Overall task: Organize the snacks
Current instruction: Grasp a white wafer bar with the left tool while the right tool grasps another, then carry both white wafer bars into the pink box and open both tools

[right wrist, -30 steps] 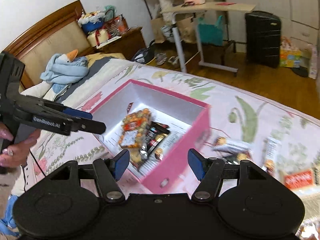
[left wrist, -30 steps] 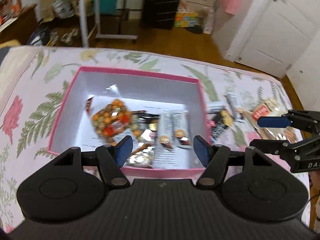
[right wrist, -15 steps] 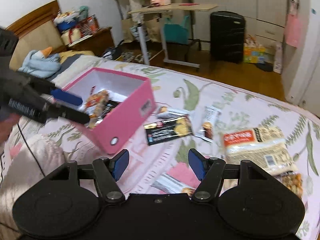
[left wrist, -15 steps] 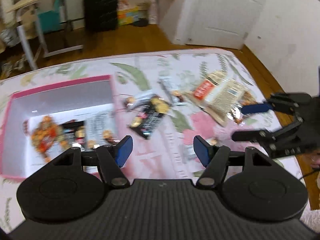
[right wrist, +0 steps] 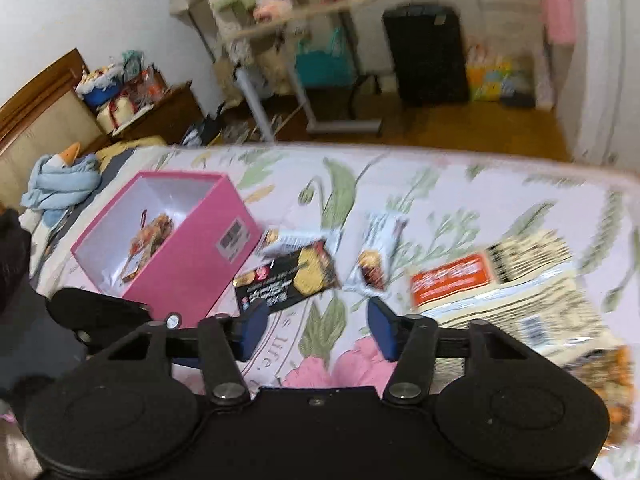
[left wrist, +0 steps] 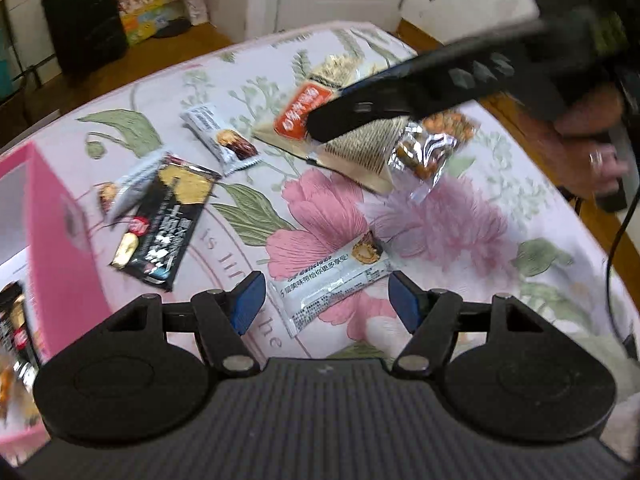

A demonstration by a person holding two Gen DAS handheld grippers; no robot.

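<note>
A pink box [right wrist: 168,240] with several snacks inside sits on the floral bedspread; its wall also shows at the left in the left wrist view [left wrist: 52,240]. Loose snacks lie right of it: a black cracker pack [left wrist: 164,216] [right wrist: 288,280], a white bar [left wrist: 224,136] [right wrist: 376,252], a large beige bag with a red label [left wrist: 344,128] [right wrist: 500,284], and a foil nut bag [left wrist: 432,148]. My left gripper [left wrist: 326,302] is open, with a white snack bar [left wrist: 336,280] between its fingers. My right gripper [right wrist: 314,326] is open and empty; it also reaches over the beige bag in the left wrist view [left wrist: 360,112].
The bed edge runs along the far side [right wrist: 400,148], with wooden floor beyond. A black suitcase [right wrist: 424,52], a rolling table [right wrist: 304,40] and a nightstand [right wrist: 152,108] stand on the floor. A blue cloth [right wrist: 60,184] lies near the headboard.
Both grippers have swung right, away from the pink box and toward the loose snacks. My left gripper has come down around the white snack bar. Both stay open.
</note>
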